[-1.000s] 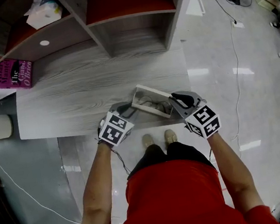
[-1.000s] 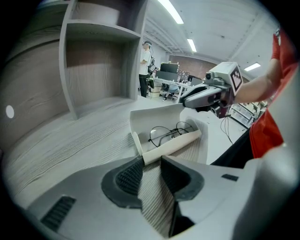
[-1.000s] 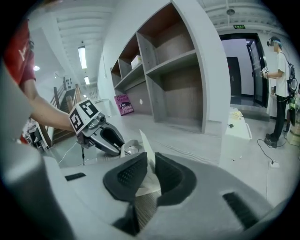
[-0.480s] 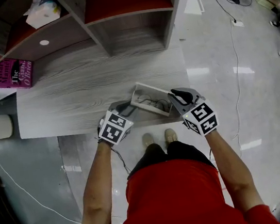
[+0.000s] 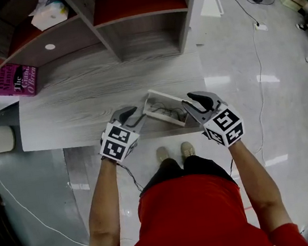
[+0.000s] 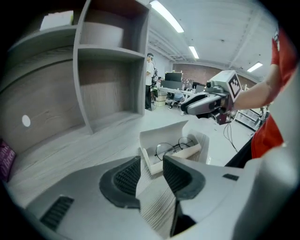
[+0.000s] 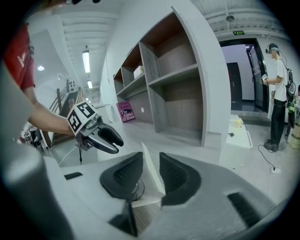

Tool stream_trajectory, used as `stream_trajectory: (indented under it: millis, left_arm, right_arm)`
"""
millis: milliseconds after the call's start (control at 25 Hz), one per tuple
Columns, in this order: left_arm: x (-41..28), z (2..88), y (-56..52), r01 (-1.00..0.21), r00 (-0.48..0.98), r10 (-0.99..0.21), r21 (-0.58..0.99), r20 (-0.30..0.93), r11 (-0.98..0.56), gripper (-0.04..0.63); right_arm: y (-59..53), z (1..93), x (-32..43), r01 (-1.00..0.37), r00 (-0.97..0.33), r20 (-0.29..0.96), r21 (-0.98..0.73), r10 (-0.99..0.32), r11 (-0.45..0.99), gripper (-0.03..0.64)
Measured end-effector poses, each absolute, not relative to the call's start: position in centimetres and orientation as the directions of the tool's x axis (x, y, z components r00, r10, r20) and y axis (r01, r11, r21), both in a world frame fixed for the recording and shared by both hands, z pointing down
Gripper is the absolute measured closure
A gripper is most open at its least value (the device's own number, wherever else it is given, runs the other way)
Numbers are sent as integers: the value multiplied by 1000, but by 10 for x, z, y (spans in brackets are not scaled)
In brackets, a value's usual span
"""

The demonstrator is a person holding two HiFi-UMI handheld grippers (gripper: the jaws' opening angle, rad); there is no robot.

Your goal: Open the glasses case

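Left of the glasses case: my left gripper has its jaws apart with nothing between them, only bare desk in the gap. The case's near end sits just past the tips.

The case lies on the desk close to the front edge, between my two grippers. Its lid is tilted up and the glasses lie in the base, so I judge the opening essentially done.

Right of the case: my right gripper also has its jaws apart, and the raised lid lines up edge-on with the gap.

To do this step well:
- Keep both jaw pairs wide.
- Back the right gripper out along the lid's plane, with no sideways sweep.
- The lid looks light, so a nudge could flip it shut or skid the case toward the desk edge.
- The left gripper can pin the base end if it slides.

Hard to tell:
- Whether the lid is actually inside the right pads or just beyond them, and whether it touches one.
- The hinge isn't visible.
- The right gripper view hides most of the case behind the pads, showing only a bit of lens rim.
- In the head view, the right gripper covers the case's right end.
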State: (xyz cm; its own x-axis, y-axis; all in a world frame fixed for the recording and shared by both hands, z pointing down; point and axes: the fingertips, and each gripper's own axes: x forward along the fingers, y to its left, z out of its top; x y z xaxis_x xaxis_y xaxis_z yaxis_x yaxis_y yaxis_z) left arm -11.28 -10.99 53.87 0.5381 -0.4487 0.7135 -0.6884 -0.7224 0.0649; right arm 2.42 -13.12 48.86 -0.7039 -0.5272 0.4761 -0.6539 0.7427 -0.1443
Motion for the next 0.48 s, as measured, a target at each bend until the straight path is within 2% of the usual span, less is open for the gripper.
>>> stream_trajectory:
  millis: [200,480]
  left_arm:
    - [-111,469,-129,-730,580,-586,42,566,-682,460]
    - [-88,349,-130,-766,622,-748,-17,234,-642,512]
  right_arm:
    - [-145,439,26,-654,-727,379,-130,-572,745,509]
    - [-135,346,18,-641,-764,165,-85,-624,763,565]
